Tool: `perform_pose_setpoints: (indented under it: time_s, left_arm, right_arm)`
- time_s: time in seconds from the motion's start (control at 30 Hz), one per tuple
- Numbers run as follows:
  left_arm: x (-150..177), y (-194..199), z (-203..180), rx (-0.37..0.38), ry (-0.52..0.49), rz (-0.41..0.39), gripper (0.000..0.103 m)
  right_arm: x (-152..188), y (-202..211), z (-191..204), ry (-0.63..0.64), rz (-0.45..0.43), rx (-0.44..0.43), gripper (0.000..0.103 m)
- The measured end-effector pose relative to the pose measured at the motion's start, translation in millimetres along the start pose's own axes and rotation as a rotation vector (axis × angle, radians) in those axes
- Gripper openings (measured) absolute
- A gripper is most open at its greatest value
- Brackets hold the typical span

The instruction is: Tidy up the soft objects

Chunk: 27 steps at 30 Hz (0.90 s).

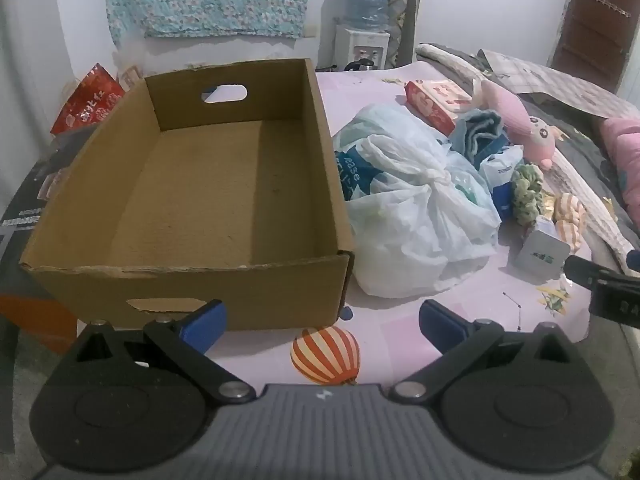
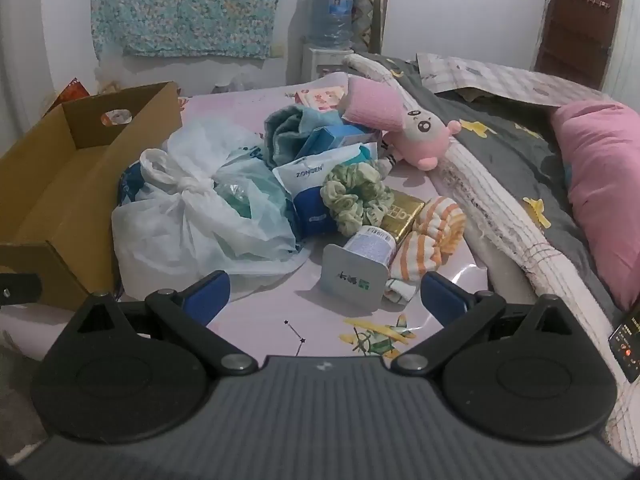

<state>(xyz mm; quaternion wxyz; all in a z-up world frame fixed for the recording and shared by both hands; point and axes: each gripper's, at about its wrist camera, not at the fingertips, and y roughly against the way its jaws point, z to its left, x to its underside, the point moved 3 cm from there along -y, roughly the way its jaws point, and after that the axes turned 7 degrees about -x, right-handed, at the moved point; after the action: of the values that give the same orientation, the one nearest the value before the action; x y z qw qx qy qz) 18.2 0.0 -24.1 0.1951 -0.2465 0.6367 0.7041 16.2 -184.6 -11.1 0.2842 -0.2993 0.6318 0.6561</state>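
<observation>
Nothing has gone into the cardboard box point(image 1: 208, 184) yet — it stands empty at the left edge of the pink printed sheet point(image 1: 400, 336), its long axis running away toward the wall, open top up. The left gripper point(image 1: 320, 326) hangs just before the box's near wall, fingers spread wide and holding nothing. The right gripper point(image 2: 326, 298) is likewise released and empty, hovering low over the sheet's near edge.

The soft things lie in a heap to the right of the box: a knotted white plastic bag point(image 2: 200, 216) touching the box's right wall, a folded teal cloth point(image 2: 292, 132) behind it, a pink plush toy point(image 2: 416, 136) toward the far right, a green scrunchie point(image 2: 356, 196) in the middle, and a striped orange sock bundle point(image 2: 432, 236) nearest the front. A small lidded cup point(image 2: 360, 268) lies on its side just ahead of the right gripper, foil lid facing it, with the sock bundle touching its right flank.

The right gripper is plainly the nearer one to the pile — I'd judge the sock bundle, slightly right of straight ahead, the easiest first pick, and it would then have to travel leftward across the bag to reach the box. The cup sits close enough to be nudged.
</observation>
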Motion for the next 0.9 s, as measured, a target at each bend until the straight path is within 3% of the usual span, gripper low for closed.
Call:
perform_pose_setpoints:
  time_s: [0.5, 0.9]
  left_arm:
    - [-0.4, 2.6, -14.6, 0.074, -0.064, -0.006, 0.103]
    - [-1.7, 4.1, -17.5, 0.083, -0.080, -0.015, 0.103]
  right_arm:
    - [-4.6, 1.6, -1.0, 0.005, 0.032, 0.012, 0.102]
    - [-6.1, 5.0, -1.4, 0.001, 0.027, 0.016, 0.102]
